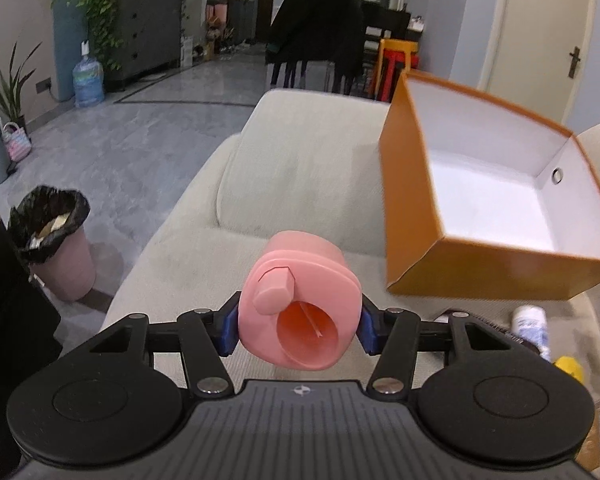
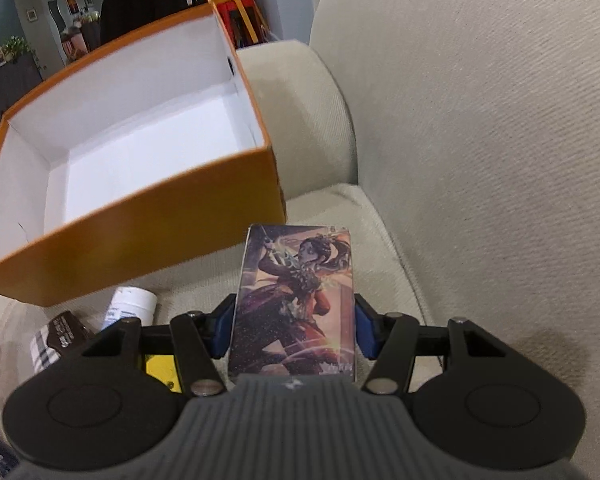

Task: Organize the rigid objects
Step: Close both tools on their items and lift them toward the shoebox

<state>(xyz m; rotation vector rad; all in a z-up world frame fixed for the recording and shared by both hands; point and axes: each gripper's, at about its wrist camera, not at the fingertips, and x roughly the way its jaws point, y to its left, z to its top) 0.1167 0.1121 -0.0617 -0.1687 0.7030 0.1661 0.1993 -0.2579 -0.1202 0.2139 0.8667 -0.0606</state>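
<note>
1. Left gripper point(image 1: 298, 326) clamped on a pink plastic container point(image 1: 298, 304), blue pads pressed against both its sides, open mouth facing back toward the camera, small pink knob sticking out near the top.
2. Pink container held up off the beige sofa point(image 1: 204, 240), just left of the orange box point(image 1: 496, 196) and nearer the camera.
3. Right gripper point(image 2: 294, 330) clenched on an illustrated card box point(image 2: 296, 304), pads squeezing its two long edges, picture side up, showing a figure with a ponytail.
4. Card box lifted clear of the seat cushion, near the front right corner of the orange box, not touching it as far as visible.
5. Orange box sitting on the sofa seat, lid off, white inside, nothing in it, round grommet hole in one end wall.
6. Still lying on the cushion below the box: a white bottle point(image 2: 130, 306) on its side, a dark brown packet point(image 2: 66, 334) next to it, a yellow thing point(image 2: 160, 366) mostly hidden behind the right gripper's linkage. Can't tell what the yellow one is.
7. Off to the left on the grey floor: pink bin with a black liner point(image 1: 56, 240), a blue water jug point(image 1: 88, 80) further back, plants by a dark cabinet.
</note>
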